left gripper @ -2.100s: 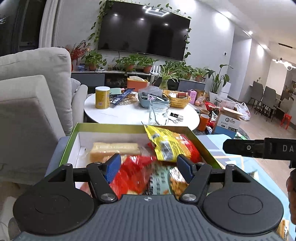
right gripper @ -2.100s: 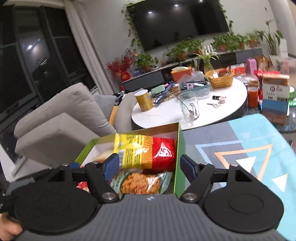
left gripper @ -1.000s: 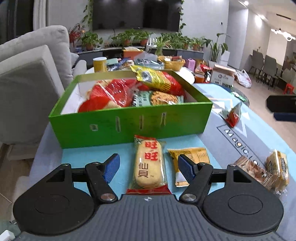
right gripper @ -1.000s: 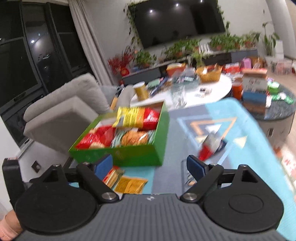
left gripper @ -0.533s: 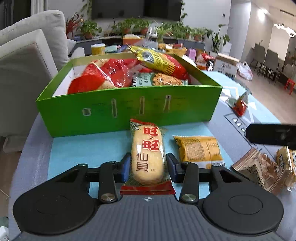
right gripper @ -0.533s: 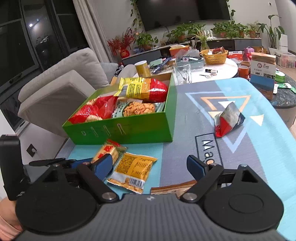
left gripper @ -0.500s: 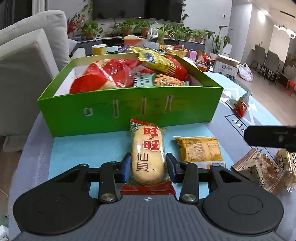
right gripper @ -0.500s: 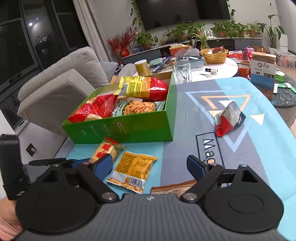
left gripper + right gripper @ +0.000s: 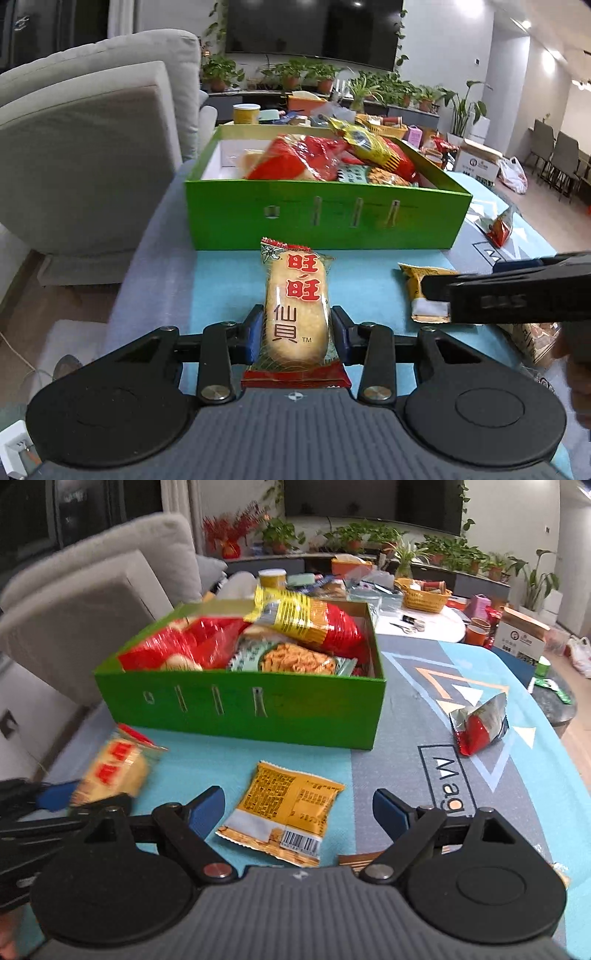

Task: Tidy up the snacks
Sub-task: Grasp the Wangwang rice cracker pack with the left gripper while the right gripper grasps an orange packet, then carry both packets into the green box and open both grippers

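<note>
Bright indoor light, blur, fisheye warp

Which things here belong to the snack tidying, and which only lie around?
Job: rice cracker packet in left gripper; yellow packet; red foil packet; green box; right gripper.
Lying about: yellow can; wicker basket; cardboard box.

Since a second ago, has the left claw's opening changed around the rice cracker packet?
Yes. The left claw has closed onto the rice cracker packet, which lies in front of the green box.
</note>
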Available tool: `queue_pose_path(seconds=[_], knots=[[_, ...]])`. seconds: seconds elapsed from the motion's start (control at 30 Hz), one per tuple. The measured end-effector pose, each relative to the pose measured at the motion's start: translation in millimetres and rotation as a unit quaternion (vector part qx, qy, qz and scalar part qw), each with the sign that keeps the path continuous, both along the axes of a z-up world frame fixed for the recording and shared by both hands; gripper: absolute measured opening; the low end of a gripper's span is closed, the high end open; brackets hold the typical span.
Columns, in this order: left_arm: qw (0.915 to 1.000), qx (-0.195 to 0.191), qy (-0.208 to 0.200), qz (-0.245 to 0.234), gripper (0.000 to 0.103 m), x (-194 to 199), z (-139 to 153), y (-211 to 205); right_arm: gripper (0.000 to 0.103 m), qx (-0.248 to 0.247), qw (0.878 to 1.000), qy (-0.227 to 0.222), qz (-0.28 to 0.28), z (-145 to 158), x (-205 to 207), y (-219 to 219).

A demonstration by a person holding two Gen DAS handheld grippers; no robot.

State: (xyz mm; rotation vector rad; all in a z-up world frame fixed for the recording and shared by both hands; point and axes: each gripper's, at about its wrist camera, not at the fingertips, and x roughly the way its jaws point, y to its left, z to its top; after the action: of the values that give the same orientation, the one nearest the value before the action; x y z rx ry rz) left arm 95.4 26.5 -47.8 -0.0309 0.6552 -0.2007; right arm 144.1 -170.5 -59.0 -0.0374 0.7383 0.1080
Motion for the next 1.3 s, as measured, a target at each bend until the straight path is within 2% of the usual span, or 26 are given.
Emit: queue_pose_path(seconds=[0.13,0.27,0.33,0.43,0.6,0.73,1.0,1.3], knots=[[1.0,-0.001,-0.007,0.001,0.035,-4,5,5,0.048,0.013,0.999,0.024,-0.018,-6,9,2],[0.9999,-0.003,-0.014,0.0,0.035,-6,11,6,0.048,-0.008,0.999,0.027,-0.029,-10,14,10],[0.9998,-0.004,-0.017,0.0,0.035,-7,13,7,0.048,0.005,0.999,0.037,-0.028,-14,16,8],[0.9998,-0.005,-0.018,0.004,0.035,-8,15,9,0.048,0.003,0.999,0.029,-0.027,-14,16,8],[0.9998,-0.007,-0.018,0.005,0.035,-12,20,8,0.048,0.06,0.997,0.036,-0.013,-7,10,-3],[0.9996,-0.004,-0.027,0.004,0.035,-18,27,4,0.048,0.053,0.999,0.011,-0.004,6,-2,-3],[0.9991,0.0,-0.043,0.005,0.035,-27,39,1,0.048,0.074,0.997,-0.026,0.005,32,-19,-9],[0.9984,0.009,-0.055,0.007,0.035,-21,49,1,0.048,0.093,0.995,-0.037,0.016,42,-16,-13]])
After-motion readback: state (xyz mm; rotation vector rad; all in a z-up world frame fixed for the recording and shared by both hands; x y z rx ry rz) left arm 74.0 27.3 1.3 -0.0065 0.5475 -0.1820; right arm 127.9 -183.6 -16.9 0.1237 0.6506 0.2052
